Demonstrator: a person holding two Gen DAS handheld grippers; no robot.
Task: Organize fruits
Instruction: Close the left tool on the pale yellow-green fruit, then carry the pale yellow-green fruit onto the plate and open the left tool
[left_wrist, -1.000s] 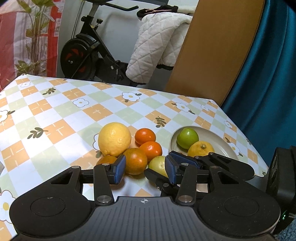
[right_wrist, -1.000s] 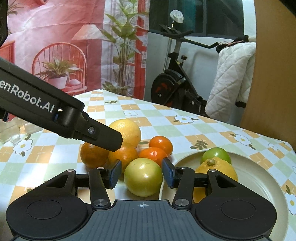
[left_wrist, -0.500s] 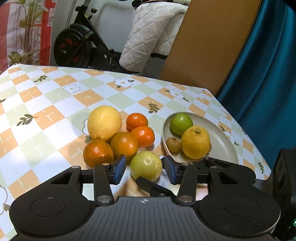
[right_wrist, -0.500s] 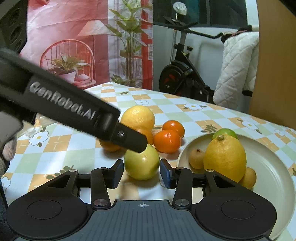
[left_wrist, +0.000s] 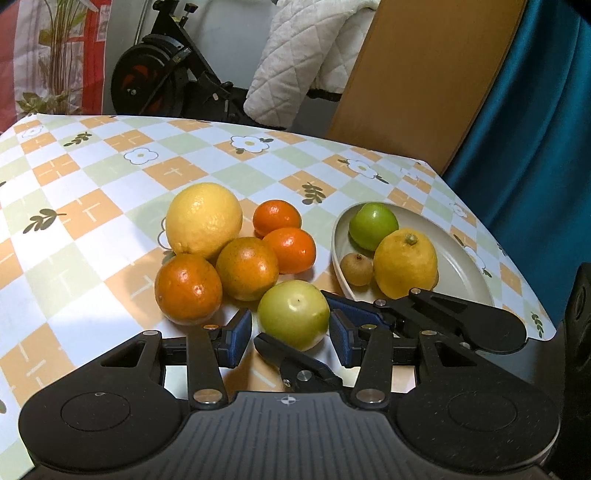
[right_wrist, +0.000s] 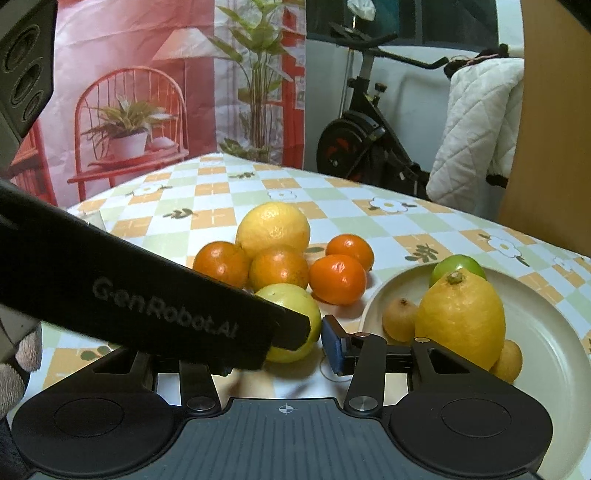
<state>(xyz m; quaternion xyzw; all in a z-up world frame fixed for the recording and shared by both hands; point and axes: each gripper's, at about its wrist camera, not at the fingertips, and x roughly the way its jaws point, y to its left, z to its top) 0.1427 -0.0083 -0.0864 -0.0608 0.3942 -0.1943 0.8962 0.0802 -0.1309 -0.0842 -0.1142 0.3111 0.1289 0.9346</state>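
A round pale yellow-green fruit (left_wrist: 293, 319) sat on the checked, flower-printed surface (left_wrist: 92, 221), beside a cream oval plate (left_wrist: 465, 266); both the left gripper (left_wrist: 291, 332) and right gripper (right_wrist: 273, 345) flanked it, jaws apart, the right's having just widened slightly.

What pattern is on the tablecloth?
The tablecloth has orange, pale green and white checks with white flowers and dark leaf sprigs; clearest in the left wrist view.

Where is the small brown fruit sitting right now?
In the left wrist view, the small brown fruit lies inside the white oval plate at its left edge, touching the yellow lemon and just in front of the green lime.
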